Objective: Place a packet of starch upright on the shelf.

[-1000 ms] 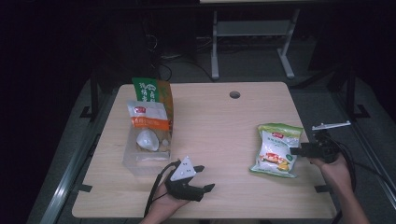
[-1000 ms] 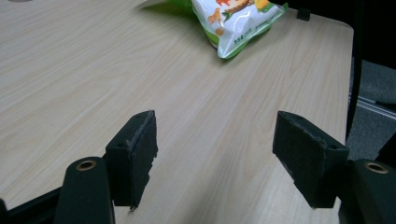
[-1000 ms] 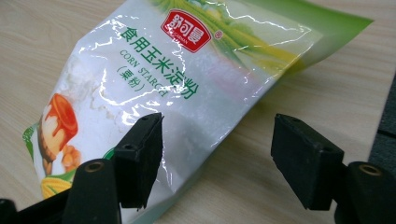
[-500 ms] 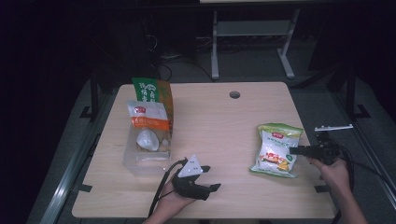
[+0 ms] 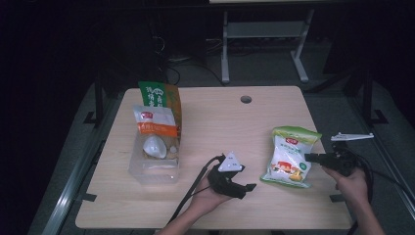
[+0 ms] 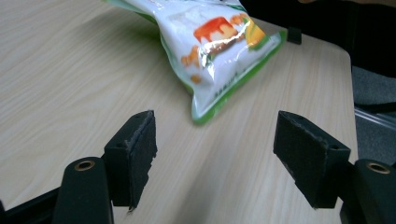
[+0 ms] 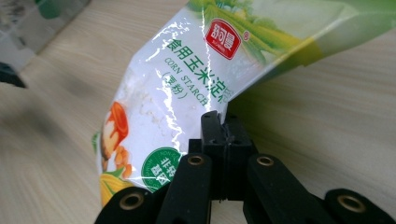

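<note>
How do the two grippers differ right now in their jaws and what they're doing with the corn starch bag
The right gripper has just been closing and now pinches the corn starch bag's edge; the left gripper stands wide open with nothing between its pads. The right touches the bag from its right side; the left sits short of the bag's lower corner. Both have black jaws aimed at that bag.

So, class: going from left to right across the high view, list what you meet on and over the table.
Clear plastic bin holding upright packets → left gripper, jaws open → corn starch bag → right gripper, shut on the bag's edge.
</note>
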A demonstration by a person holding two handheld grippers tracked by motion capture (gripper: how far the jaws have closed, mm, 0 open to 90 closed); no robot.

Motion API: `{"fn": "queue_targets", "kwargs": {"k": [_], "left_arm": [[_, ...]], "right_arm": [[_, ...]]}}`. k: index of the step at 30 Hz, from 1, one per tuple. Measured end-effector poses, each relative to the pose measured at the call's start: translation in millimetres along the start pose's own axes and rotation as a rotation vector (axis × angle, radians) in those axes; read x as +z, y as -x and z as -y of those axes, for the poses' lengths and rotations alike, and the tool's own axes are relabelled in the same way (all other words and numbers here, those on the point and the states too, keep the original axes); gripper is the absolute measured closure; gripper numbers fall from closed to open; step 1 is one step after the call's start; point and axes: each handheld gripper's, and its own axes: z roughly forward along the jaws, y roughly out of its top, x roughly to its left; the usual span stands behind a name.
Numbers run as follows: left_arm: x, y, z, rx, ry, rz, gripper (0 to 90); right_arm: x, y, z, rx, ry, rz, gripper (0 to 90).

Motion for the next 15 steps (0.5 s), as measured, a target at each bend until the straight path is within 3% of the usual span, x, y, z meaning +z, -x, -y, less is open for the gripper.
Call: {"fn": "queue_targets", "kwargs": {"k": [7,15], "left_arm": [[20.8,-4.1,-12.6,-0.030,0.015,0.011,29.4],[41.9,-20.7,-25.9,-0.120,0.028,0.065,30.6]], "right_arm": [[-18.4,-25.1,-2.7,-0.090,0.071,-0.027,89.8],[-26.4,-48.4,-6.8,-0.202,0.116,-0.069,89.8]]}}
